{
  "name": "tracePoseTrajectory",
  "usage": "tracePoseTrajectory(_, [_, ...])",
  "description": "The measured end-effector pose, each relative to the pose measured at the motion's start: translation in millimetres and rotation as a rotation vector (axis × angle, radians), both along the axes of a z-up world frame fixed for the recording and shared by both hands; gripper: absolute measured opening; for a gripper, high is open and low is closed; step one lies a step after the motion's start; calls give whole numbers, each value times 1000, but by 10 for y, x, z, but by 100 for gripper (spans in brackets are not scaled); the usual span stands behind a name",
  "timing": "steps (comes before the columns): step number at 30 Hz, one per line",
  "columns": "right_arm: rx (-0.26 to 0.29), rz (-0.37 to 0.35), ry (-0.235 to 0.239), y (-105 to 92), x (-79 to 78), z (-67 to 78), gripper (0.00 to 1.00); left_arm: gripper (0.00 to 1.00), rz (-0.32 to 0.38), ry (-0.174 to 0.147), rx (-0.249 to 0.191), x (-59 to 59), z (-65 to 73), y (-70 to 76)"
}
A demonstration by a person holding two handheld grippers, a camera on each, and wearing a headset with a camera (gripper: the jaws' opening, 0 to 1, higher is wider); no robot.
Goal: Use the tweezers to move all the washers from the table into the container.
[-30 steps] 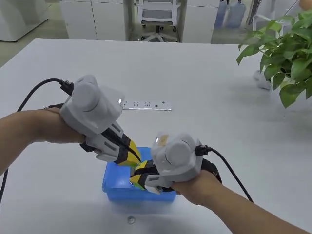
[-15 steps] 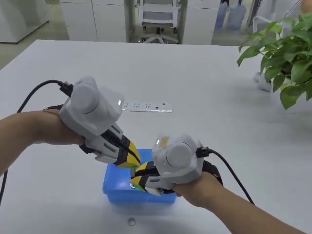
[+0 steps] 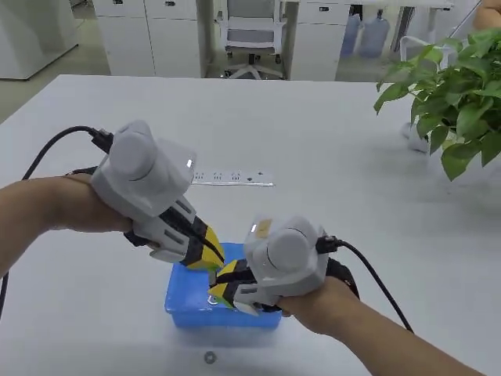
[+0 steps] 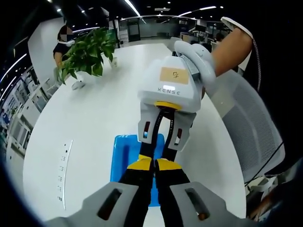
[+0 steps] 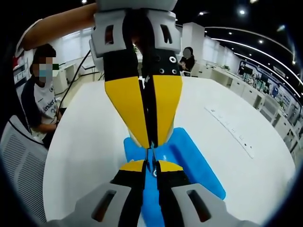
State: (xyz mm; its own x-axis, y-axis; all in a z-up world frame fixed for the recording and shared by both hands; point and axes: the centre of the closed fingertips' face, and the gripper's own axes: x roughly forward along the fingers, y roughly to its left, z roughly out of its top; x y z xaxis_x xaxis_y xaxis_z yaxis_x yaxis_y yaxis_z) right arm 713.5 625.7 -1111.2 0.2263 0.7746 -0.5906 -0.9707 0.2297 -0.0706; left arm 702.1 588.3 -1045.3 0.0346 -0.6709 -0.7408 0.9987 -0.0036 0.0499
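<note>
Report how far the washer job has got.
Done: cannot tell; the inside of the blue container is hidden by both hand-held grippers. In hand: the right hand-held gripper is shut on thin tweezers over the container, tip to tip with the left hand-held gripper. Left: one washer on the table.

The left claw (image 3: pixel 210 255) and right claw (image 3: pixel 220 287) hide much of the container (image 3: pixel 185 304); the tweezers (image 5: pixel 150 163) are indistinct.

Bright, even overhead light lights the head view; the white table (image 3: pixel 329 133) is evenly lit, and the container (image 3: pixel 188 301) and plant (image 3: pixel 462 102) cast only faint, soft shadows. The 2 gripper views bow strongly toward their edges, ceiling lights (image 5: pixel 242 12) flare against dark ceilings, and the nearest jaws look slightly soft.
</note>
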Motion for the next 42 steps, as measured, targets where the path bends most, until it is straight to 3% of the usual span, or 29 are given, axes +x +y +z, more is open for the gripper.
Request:
tracePoseTrajectory(18, [-10, -3, -48, -55, -227, 182, 10, 5, -22, -35, -1, -245, 172, -42])
tracePoseTrajectory(35, [-4, -5, -40, -28, -461, 143, 10, 5, -32, -25, 3, -446, 124, -30])
tracePoseTrajectory(42, [-16, -2, -27, -51, -526, 57, 10, 5, -27, -14, 2, -513, 40, -23])
